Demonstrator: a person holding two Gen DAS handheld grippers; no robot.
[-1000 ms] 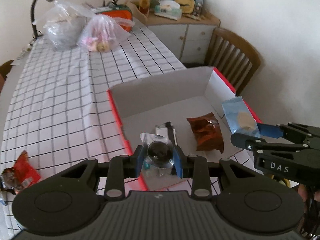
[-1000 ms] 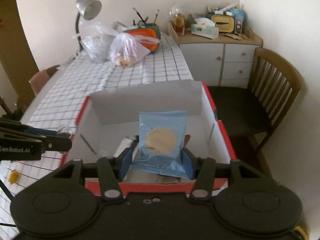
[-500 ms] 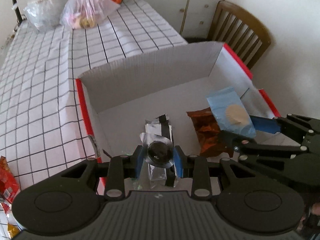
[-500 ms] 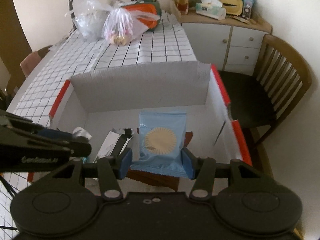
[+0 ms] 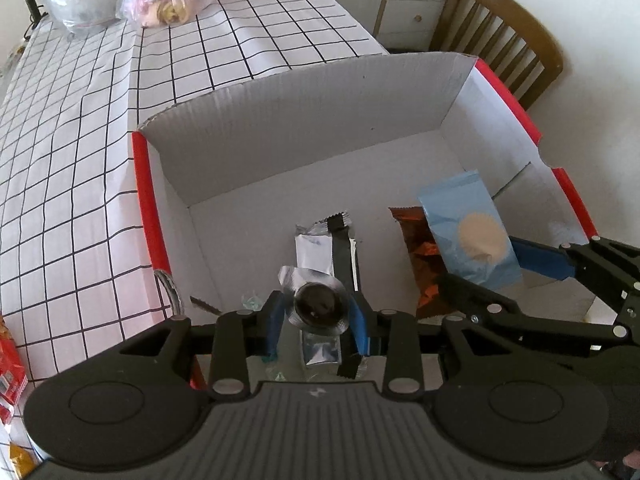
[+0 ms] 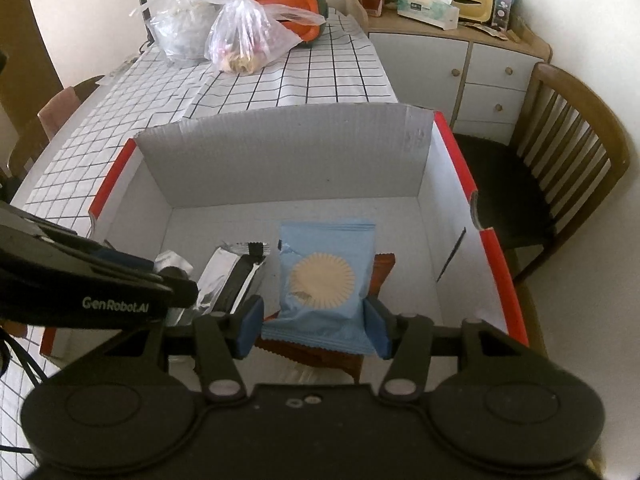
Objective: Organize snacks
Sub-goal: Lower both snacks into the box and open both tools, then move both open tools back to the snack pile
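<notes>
A white cardboard box with red rims lies open on the checked tablecloth. My left gripper hangs low inside it, its blue pads against a small round dark snack in clear wrap; the jaws are opening. Under it lies a silver and black bar. My right gripper is at the box's near right, its jaws opening too, with a light blue cookie packet still upright between the pads. A brown-orange packet lies beneath that one on the box floor.
Two knotted plastic bags and an orange container stand at the table's far end. A wooden chair and a white cabinet are to the right. A red snack packet lies left of the box.
Both grippers have sunk into the box with their snacks and tipped further downward. The round snack now hangs just over the silver bar, and the blue packet over the brown-orange one.
</notes>
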